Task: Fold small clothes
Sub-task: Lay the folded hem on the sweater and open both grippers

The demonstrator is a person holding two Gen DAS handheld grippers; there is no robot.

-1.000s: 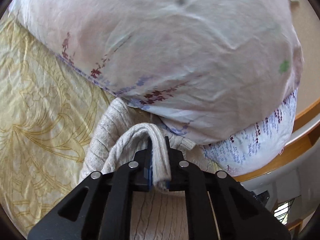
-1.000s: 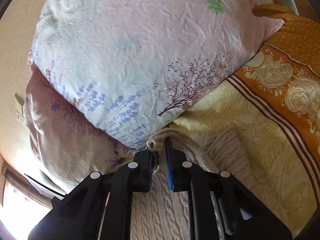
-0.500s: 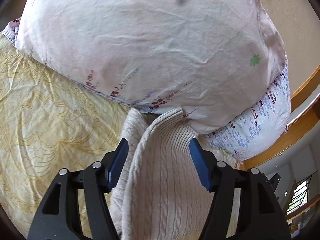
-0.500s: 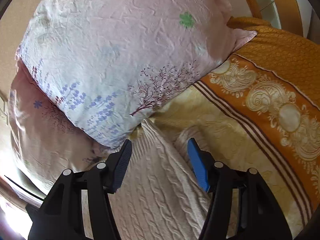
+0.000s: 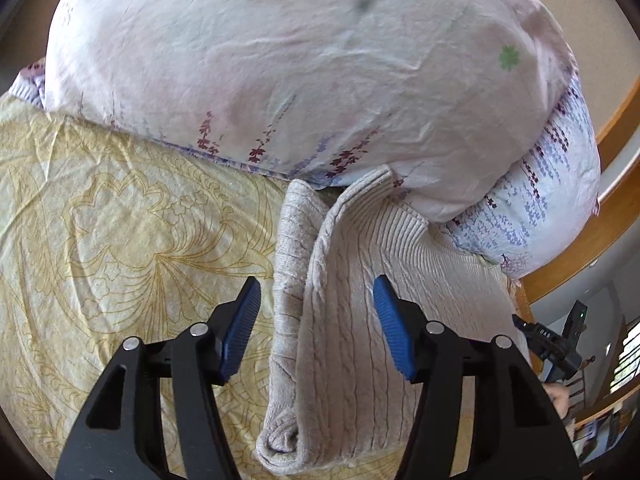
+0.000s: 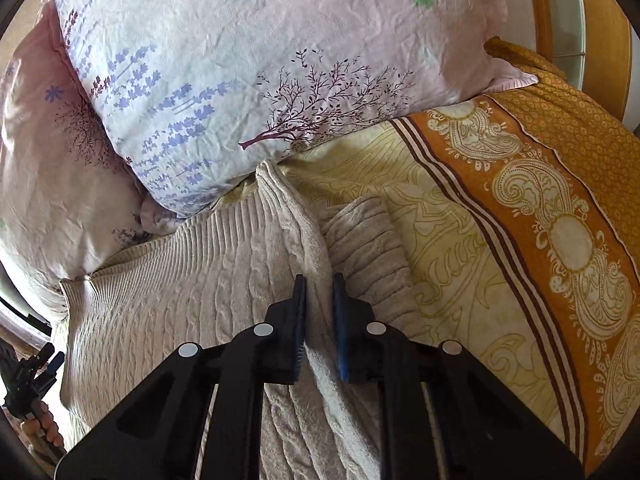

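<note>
A beige cable-knit sweater [image 5: 400, 248] lies folded on the yellow bed sheet [image 5: 120, 240], its ribbed hem against the pillows. My left gripper [image 5: 316, 280] hovers over the sweater's left folded edge. Its jaws are closing, the blue pads still apart and clear of the knit that lies between them. In the right wrist view the sweater [image 6: 180, 300] has a raised ridge of fabric running toward the pillow. My right gripper [image 6: 320, 278] is closing on that ridge, and its pads pinch it.
Two floral pillows [image 5: 300, 80] [image 6: 260, 40] are stacked just beyond the sweater. An orange patterned blanket [image 6: 560, 200] covers the bed's right side. The wooden headboard [image 5: 616, 128] curves behind. A hand holds a small black device [image 6: 28, 376] past the bed's edge.
Both grippers let go of the sweater's hem at the pillows and drew back. The left stays apart over the fold; the right opened, then shut on a ridge of knit.
</note>
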